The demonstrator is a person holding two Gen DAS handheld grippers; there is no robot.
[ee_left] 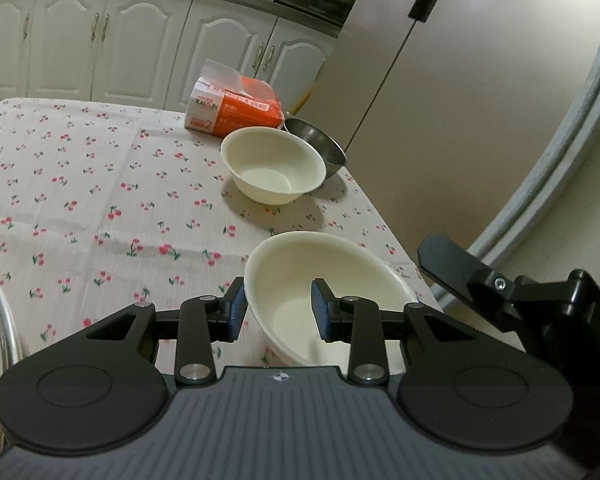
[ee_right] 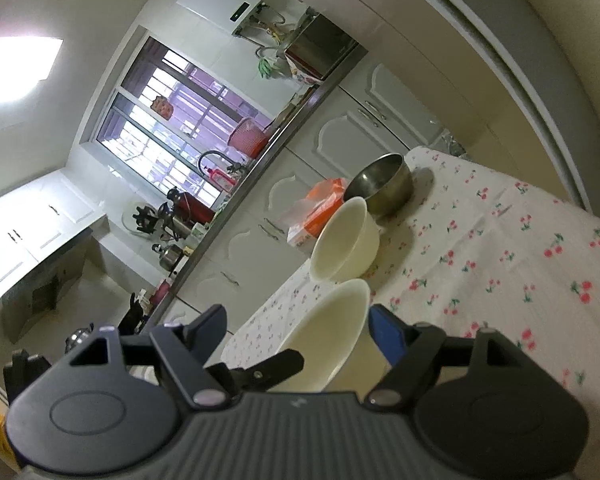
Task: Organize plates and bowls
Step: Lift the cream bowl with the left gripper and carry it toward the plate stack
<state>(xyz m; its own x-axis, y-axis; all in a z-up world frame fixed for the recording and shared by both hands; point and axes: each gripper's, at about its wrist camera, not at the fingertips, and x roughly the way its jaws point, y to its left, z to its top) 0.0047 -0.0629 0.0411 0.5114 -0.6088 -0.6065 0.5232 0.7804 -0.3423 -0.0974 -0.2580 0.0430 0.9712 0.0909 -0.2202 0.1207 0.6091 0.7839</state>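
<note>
Two cream bowls and a steel bowl (ee_left: 320,140) stand on the cherry-print tablecloth (ee_left: 80,200). The near cream bowl (ee_left: 340,280) sits by the table's right edge. My left gripper (ee_left: 278,304) is shut over its left wall, one blue pad against the outside, the other inside. The far cream bowl (ee_left: 272,164) stands upright beside the steel bowl. In the right wrist view my right gripper (ee_right: 296,316) stands open around the near bowl (ee_right: 332,332), its blue pad close to the outer wall, the other finger well clear. One of its fingers (ee_left: 448,268) shows right of the bowl.
An orange and white tissue pack (ee_left: 236,108) lies behind the bowls. The table's right edge (ee_left: 384,224) runs close to the bowls, with a tall fridge (ee_left: 460,100) beyond. A metal chair frame (ee_left: 2,312) is at the near left. White cabinets (ee_left: 100,40) line the back.
</note>
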